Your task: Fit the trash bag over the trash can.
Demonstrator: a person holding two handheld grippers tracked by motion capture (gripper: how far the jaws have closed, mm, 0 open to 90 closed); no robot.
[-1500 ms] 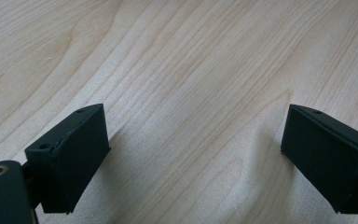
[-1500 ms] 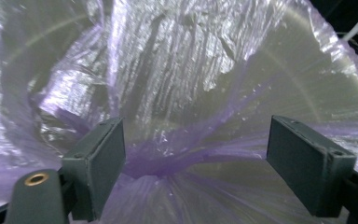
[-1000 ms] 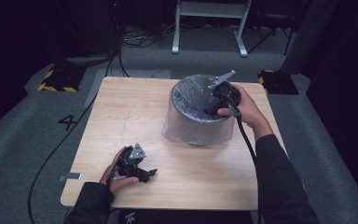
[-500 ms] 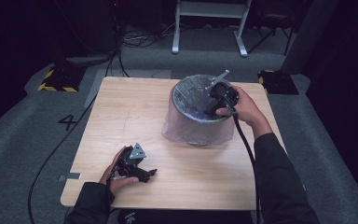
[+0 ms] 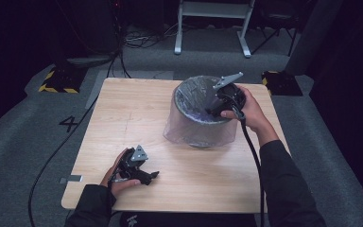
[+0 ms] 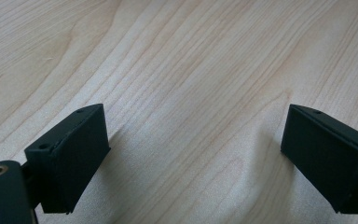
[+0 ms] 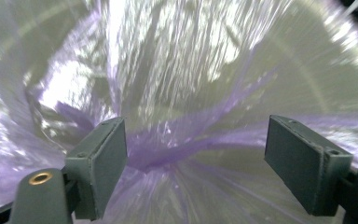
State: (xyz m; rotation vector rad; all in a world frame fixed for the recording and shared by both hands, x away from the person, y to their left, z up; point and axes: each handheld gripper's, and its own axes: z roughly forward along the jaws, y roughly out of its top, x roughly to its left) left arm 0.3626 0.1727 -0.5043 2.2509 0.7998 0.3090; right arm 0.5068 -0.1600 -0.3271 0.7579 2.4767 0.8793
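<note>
Bin work is about midway, by my reading. I have the bin (image 5: 201, 118) standing upright on the table (image 5: 123, 118), toward its far right part, mouth facing up and its long axis vertical. The pale purple liner bag (image 5: 189, 130) is already draped over the rim and hangs down the outside wall almost to the table, so the fitting over the top looks done. What I judge is left is settling the bag inside: in the right gripper view the film (image 7: 177, 93) is bunched and twisted, with a gathered purple fold (image 7: 168, 156) running across just ahead of my tongs rather than lying flat against the bin's inner wall.

My right tongs (image 7: 214, 168) are dipped into the mouth of the bin from its near right side, pointing down and inward. Their jaws stand spread wide, with the gathered fold lying between them but not pinched; I cannot tell if the left jaw is brushing the film.

My left tongs (image 6: 196, 158) are well away from the bin, near the front left part of the table, resting low over bare wood. Their jaws are also spread wide apart with nothing between them.

Next I would expect to press or pull that twisted fold down toward the bin's floor.
</note>
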